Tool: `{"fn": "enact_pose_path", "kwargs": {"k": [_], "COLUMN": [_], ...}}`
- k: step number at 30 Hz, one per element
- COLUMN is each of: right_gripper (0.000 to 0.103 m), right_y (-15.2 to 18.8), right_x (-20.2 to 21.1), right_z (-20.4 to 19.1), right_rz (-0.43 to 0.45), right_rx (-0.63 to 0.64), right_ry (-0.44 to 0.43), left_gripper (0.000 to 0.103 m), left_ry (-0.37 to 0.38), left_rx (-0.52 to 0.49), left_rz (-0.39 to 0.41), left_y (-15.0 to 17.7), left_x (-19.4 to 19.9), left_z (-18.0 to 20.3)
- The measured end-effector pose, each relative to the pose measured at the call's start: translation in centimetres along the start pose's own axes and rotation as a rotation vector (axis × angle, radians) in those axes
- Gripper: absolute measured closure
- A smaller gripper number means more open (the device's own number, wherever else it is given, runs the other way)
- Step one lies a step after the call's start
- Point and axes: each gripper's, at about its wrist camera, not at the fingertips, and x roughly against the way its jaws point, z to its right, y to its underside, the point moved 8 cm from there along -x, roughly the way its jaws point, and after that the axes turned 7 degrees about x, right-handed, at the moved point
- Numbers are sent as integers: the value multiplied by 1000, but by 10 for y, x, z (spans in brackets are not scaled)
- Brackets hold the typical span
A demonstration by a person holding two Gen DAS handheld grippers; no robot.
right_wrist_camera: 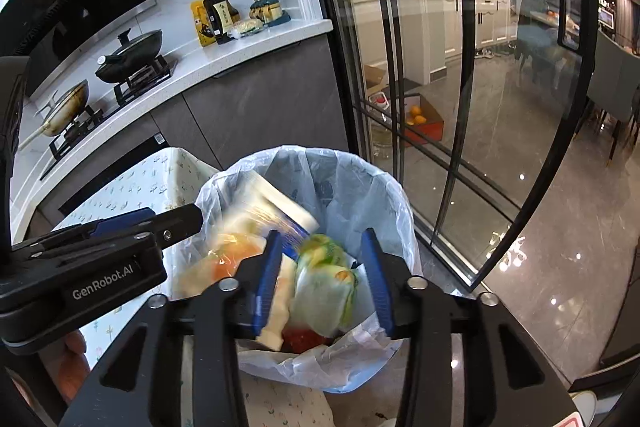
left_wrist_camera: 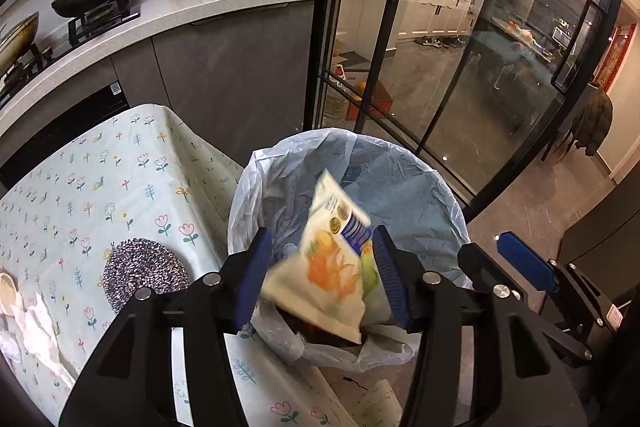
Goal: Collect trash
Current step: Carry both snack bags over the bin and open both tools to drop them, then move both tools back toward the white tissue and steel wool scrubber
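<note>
A bin lined with a white plastic bag [left_wrist_camera: 400, 171] [right_wrist_camera: 360, 179] stands beside the table. In the left wrist view my left gripper [left_wrist_camera: 322, 263] is open over the bin, and a blurred cream snack wrapper [left_wrist_camera: 328, 259] hangs between its blue fingers, apart from the pads. In the right wrist view my right gripper [right_wrist_camera: 322, 267] is open over the bin, and a blurred green and white wrapper [right_wrist_camera: 326, 283] hangs between its fingers. The left gripper's body [right_wrist_camera: 100, 267] shows at the left.
The table with a floral cloth [left_wrist_camera: 100, 179] holds a steel scourer [left_wrist_camera: 142, 269] and crumpled tissue [left_wrist_camera: 36, 327]. A kitchen counter [left_wrist_camera: 180, 15] with pans and bottles lies behind. Glass sliding doors [left_wrist_camera: 440, 47] stand to the right of the bin.
</note>
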Motion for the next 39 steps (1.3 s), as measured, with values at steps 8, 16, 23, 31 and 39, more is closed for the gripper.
{"fn": "enact_pose_path", "kwargs": {"k": [8,16,23,31,39], "right_gripper": [51,45,40,34,29], "right_y": [2,12,24,36,52], "right_x": [18,42,57,64,57], "right_z": [-7,-31,-64,-109,-156], "right_rz": [2,6,3,-11,-43], "right_rx": [19,59,95,158,221], "right_ry": [20,19,-13,-40,-53], "left_gripper": [45,32,23,21,12], "left_ry": [-13,-44,-102,-161,-215], "left_rx": [16,68,136,188,260], "left_rz": [29,55,80,94,96], "left_y": [2,19,38,55,75], "left_x": [23,54,83,107,119], "left_z": [-12,-39,-82,-135,-189]}}
